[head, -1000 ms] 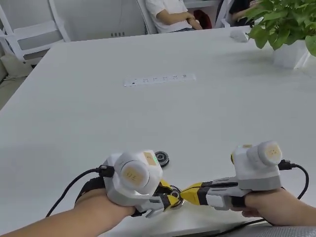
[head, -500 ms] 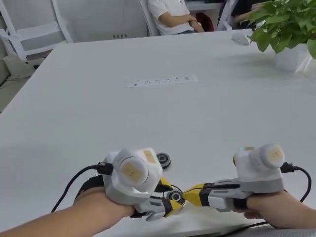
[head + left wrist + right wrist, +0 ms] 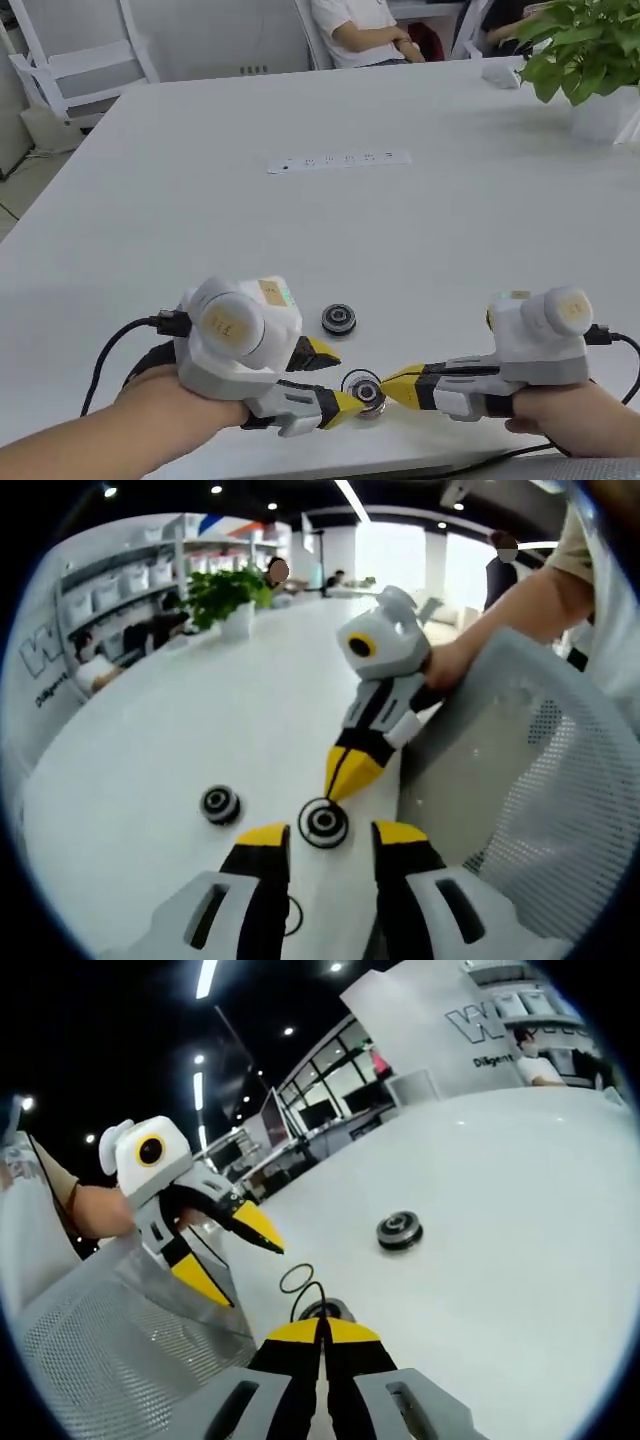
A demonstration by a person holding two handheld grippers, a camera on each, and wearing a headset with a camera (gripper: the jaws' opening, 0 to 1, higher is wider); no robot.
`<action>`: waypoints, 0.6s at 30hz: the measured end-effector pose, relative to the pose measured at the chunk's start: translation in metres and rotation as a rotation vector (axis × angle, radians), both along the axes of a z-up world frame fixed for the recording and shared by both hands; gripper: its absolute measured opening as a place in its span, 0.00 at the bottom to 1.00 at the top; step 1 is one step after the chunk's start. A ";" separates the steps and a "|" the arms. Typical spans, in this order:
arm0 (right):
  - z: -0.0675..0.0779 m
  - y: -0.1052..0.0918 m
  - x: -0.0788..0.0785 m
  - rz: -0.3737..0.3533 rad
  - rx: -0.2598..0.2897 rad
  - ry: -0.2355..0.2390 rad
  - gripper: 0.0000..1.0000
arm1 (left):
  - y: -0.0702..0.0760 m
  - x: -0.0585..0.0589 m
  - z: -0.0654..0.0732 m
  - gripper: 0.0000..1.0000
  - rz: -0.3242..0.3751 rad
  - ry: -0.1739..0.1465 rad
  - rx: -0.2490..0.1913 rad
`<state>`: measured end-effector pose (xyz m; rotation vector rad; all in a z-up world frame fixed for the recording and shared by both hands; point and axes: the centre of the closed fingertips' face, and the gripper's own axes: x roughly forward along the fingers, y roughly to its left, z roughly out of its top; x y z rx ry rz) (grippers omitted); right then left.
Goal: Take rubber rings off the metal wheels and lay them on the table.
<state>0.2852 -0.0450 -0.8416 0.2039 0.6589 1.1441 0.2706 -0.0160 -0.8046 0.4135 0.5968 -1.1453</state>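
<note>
Head view: near the front edge of the white table (image 3: pixel 200 200), the white-and-yellow left gripper (image 3: pixel 336 378) has its jaws spread wide, grasping nothing. Just ahead of the gap between them, a small round metal wheel (image 3: pixel 362 388) sits on the table. A second wheel (image 3: pixel 339 319) lies a little beyond it, apart. In the right gripper view, a thin loose black rubber ring (image 3: pixel 296 1278) lies flat near the first wheel. The right gripper (image 3: pixel 388 384), jaws clenched together, meets that wheel's rim; whether it pinches rubber, I cannot tell.

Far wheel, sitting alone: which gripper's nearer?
Left. The left gripper sits open just short of the far wheel; the right gripper, shut, is farther, at the other wheel.
</note>
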 end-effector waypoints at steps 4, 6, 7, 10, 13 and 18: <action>0.003 0.001 -0.002 0.013 0.006 0.002 0.00 | 0.010 -0.002 0.006 0.36 0.017 0.003 -0.009; 0.005 0.001 -0.003 0.020 0.010 0.002 0.00 | 0.016 -0.001 0.009 0.37 0.027 0.001 -0.013; 0.006 0.001 -0.003 0.022 0.010 0.002 0.00 | 0.017 -0.001 0.010 0.38 0.031 0.000 -0.015; 0.009 0.001 -0.003 0.024 0.011 0.001 0.00 | 0.024 -0.001 0.015 0.40 0.046 -0.001 -0.026; 0.013 0.001 -0.003 0.024 0.016 0.001 0.00 | 0.030 -0.002 0.019 0.42 0.057 -0.003 -0.036; 0.023 0.002 -0.002 0.031 0.026 -0.006 0.00 | 0.039 -0.004 0.026 0.44 0.072 -0.008 -0.051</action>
